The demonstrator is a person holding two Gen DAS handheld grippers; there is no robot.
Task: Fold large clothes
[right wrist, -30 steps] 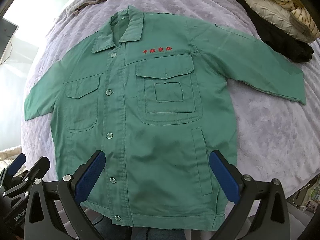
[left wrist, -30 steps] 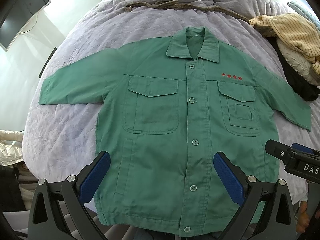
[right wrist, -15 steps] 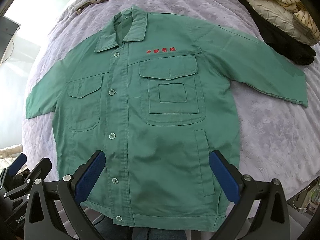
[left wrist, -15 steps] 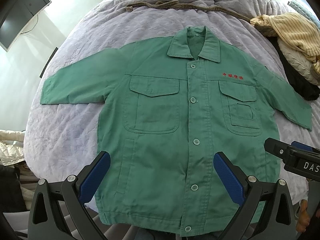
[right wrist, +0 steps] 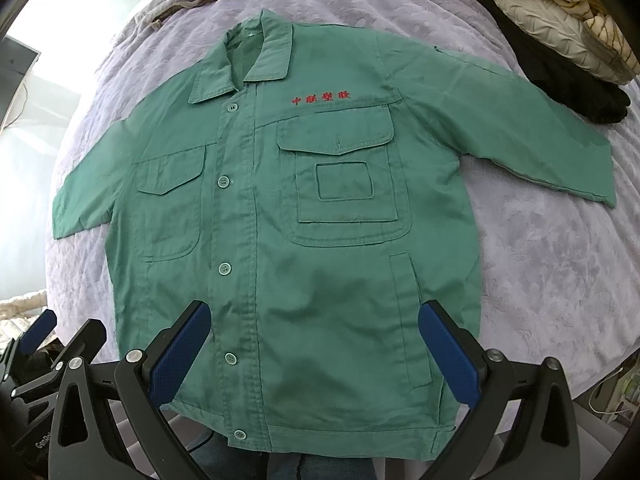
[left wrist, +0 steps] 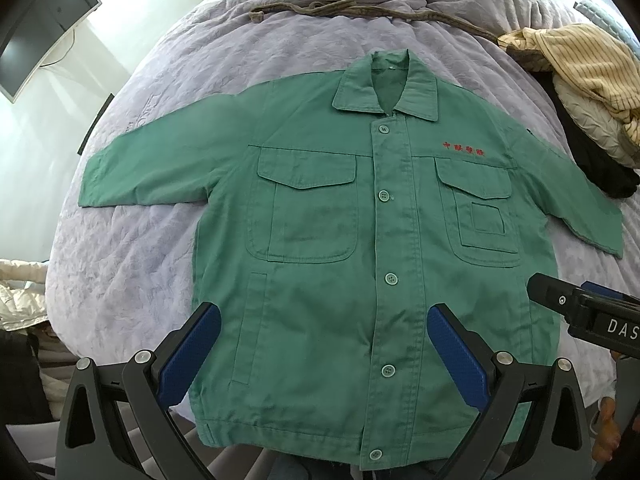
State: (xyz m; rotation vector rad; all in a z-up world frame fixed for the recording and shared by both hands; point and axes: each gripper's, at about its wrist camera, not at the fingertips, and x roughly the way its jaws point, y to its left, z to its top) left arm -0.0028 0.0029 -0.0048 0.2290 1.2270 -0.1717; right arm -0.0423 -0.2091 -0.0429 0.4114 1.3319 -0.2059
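A green buttoned work jacket [left wrist: 360, 248] with red embroidered characters lies flat, face up, on a lilac bedspread [left wrist: 132, 264], both sleeves spread out; it also shows in the right wrist view [right wrist: 304, 240]. My left gripper [left wrist: 324, 354] is open and empty, hovering above the jacket's lower left front near the hem. My right gripper [right wrist: 314, 350] is open and empty above the lower right front. The right gripper's body [left wrist: 592, 316] shows at the right edge of the left wrist view; the left gripper's body [right wrist: 44, 344] shows at the lower left of the right wrist view.
A heap of striped, cream and black clothes [left wrist: 588, 92] lies at the bed's far right, also in the right wrist view [right wrist: 560, 40]. A brown strap [left wrist: 360, 10] lies across the far bedspread. A monitor [left wrist: 44, 28] hangs at the left. The bed's near edge runs under the hem.
Both grippers have moved slightly closer over the jacket, so it looks a little larger and lower in both views. The jacket itself has not moved.
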